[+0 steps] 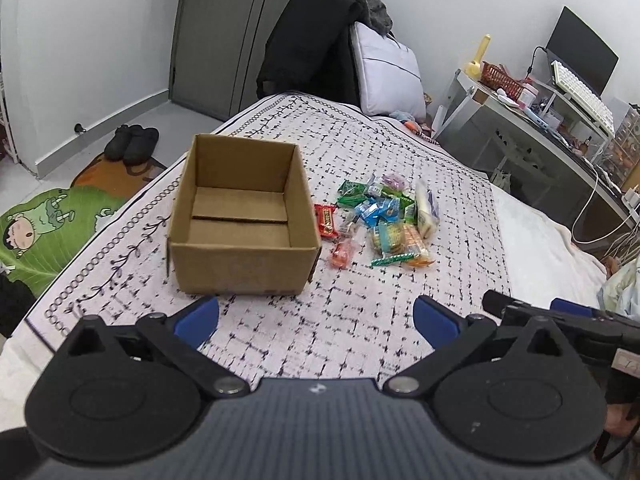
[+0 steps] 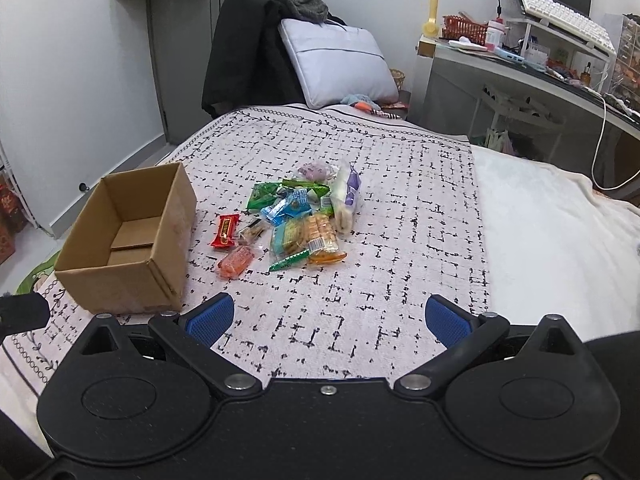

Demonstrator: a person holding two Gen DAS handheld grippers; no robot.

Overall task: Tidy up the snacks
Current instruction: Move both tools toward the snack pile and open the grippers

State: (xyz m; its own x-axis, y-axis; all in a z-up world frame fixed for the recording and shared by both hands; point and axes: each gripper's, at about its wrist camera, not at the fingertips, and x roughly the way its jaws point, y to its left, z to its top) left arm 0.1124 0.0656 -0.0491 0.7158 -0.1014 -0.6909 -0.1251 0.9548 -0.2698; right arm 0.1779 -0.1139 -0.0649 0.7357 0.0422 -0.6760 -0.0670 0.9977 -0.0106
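A cardboard box [image 1: 244,216] sits open-topped on the bed [image 1: 360,152], on a white cover printed with a broken black grid. Nothing shows inside it, only the bottom flaps with a seam between them. Just to its right lies a loose heap of snacks [image 1: 380,220], spread flat on the cover and not in the box. Nearest the box wall is a red wrapped bar [image 1: 326,222] (almost touching the cardboard, though I cannot say it does), and in front of that an orange packet [image 1: 341,256]. Further right come blue wrappers [image 2: 286,208], green packets [image 2: 262,194], a clear pack of biscuits [image 2: 320,234] and a tall pale packet with purple print [image 2: 345,196] at the far right of the pile. A thin green stick [image 2: 289,260] lies at the near edge.

The left gripper [image 1: 316,320] hangs above the cover in front of the box, its blue pads [image 1: 198,320] spread wide with nothing between them. The right gripper [image 2: 328,318] hovers a little to the right, near the front of the snacks, also spread wide and holding nothing. From the left wrist view it shows at the right edge.

Beyond the bed, a dark jacket [image 2: 244,48] drapes over a chair, a grey padded bag [image 2: 340,60] leans beside it, and a cluttered counter [image 2: 520,72] carries a keyboard [image 2: 564,18].
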